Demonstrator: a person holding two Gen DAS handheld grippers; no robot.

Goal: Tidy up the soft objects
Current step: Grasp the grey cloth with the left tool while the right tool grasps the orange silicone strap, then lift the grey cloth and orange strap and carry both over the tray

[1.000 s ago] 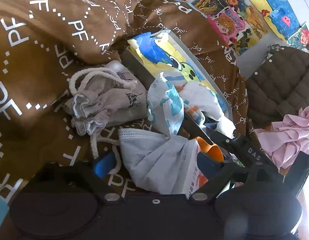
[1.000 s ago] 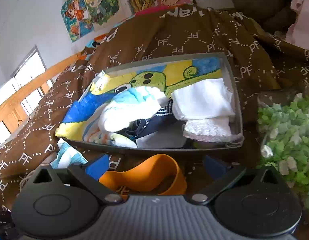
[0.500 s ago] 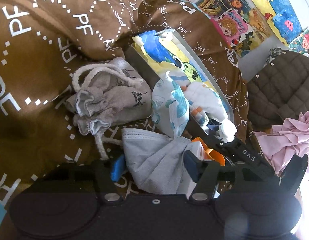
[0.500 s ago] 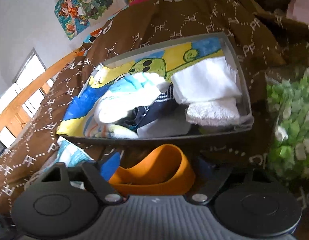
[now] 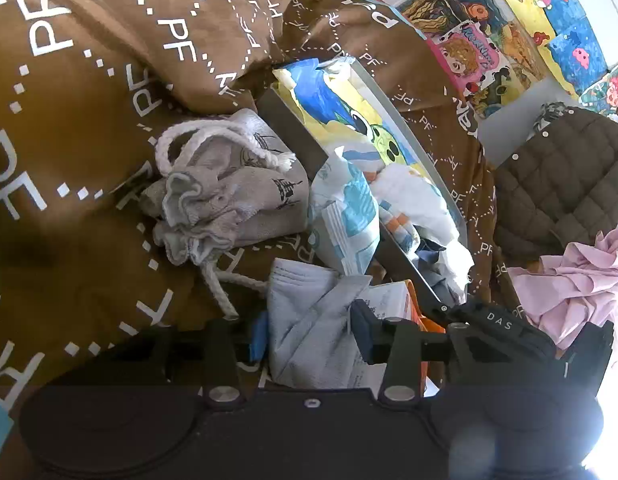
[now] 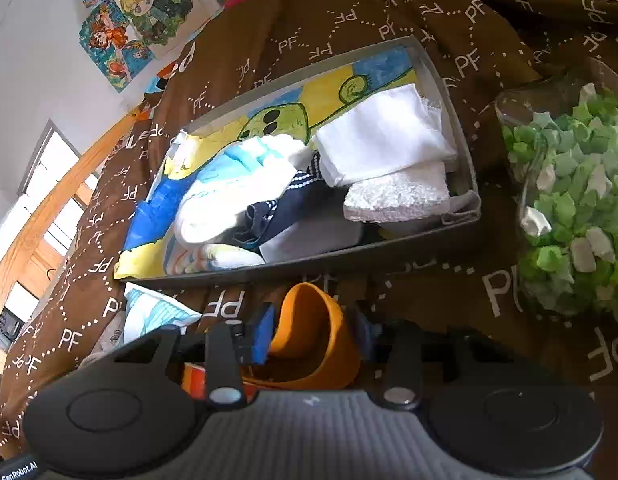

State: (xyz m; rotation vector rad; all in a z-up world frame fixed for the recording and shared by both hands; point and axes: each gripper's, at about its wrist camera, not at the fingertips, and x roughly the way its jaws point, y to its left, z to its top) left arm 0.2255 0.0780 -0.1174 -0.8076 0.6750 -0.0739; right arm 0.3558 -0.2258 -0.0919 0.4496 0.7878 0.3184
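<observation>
My left gripper (image 5: 309,330) is shut on a grey face mask (image 5: 305,320) lying on the brown bedspread (image 5: 69,140). My right gripper (image 6: 313,330) is shut on an orange elastic band (image 6: 313,320), just in front of the grey box (image 6: 465,148). The box holds folded white cloths (image 6: 385,132), a navy striped sock and blue-white items over a cartoon picture. The box (image 5: 293,136) also shows in the left wrist view, with a grey drawstring bag (image 5: 233,192) and a blue-white packet (image 5: 349,216) beside it.
A clear bag of green and white paper pieces (image 6: 569,184) lies right of the box. A pink cloth (image 5: 577,280) and a brown quilted jacket (image 5: 561,176) lie beyond the box. Cartoon posters (image 5: 489,40) hang on the wall.
Both grippers have closed: the left onto the grey mask, the right onto the orange band. The right gripper's view has tilted and moved nearer the box.
</observation>
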